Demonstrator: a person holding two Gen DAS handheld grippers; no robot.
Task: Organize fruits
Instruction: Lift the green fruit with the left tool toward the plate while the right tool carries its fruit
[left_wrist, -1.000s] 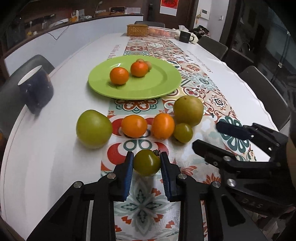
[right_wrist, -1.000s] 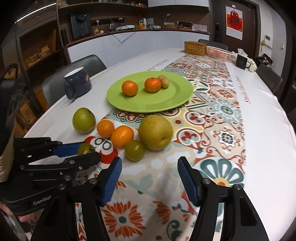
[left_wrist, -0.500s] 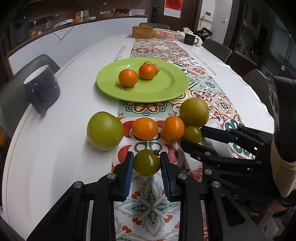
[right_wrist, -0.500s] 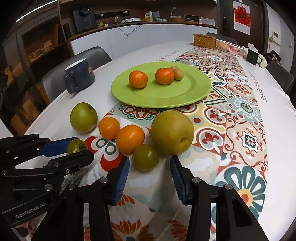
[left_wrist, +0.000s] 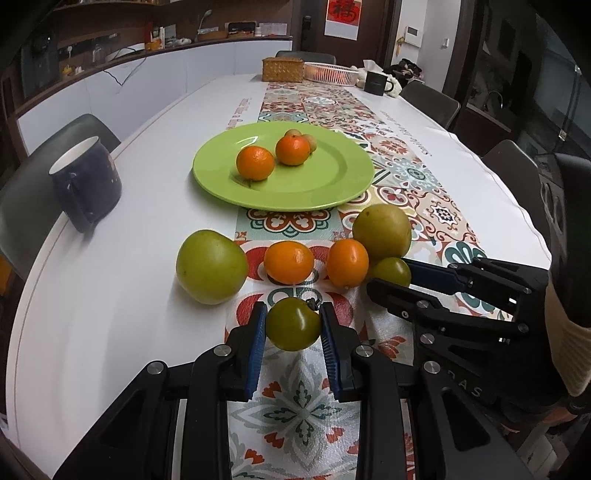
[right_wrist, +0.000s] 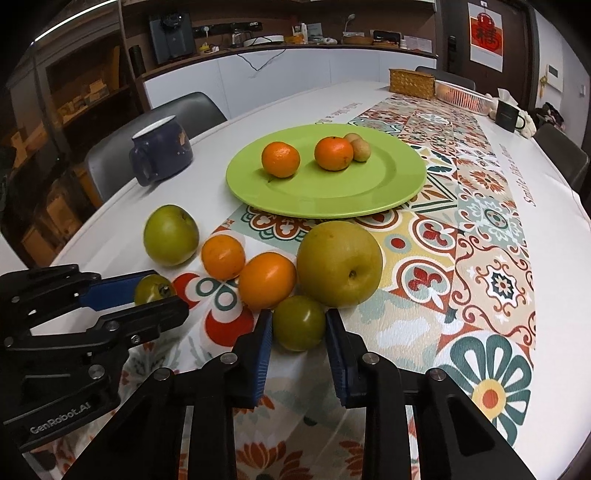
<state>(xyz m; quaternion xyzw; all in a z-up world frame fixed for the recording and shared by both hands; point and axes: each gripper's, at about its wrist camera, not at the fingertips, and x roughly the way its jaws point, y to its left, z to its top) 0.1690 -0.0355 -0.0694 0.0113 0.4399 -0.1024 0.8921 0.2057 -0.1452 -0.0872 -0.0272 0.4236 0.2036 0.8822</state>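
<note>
Patterned runner (left_wrist: 399, 192), left gripper (left_wrist: 293, 326) clamping green tomato (left_wrist: 293, 324), right gripper (right_wrist: 299, 325) fingers bracketing another.

Small brown fruit (left_wrist: 309, 142) half-hidden behind mandarin (left_wrist: 292, 150)

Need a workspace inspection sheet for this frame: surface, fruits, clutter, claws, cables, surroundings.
Surface: white table with patterned runner.
Job's things: green plate holds two oranges and small brownish fruits; two oranges, a green apple and a pear lie loose.
Clutter: blue mug, wicker box.
Claws: left claw shut on a small green fruit; right claw brackets another green fruit, contact unclear.
Cables: one on the back counter wall.
Surroundings: chairs, shelves.
</note>
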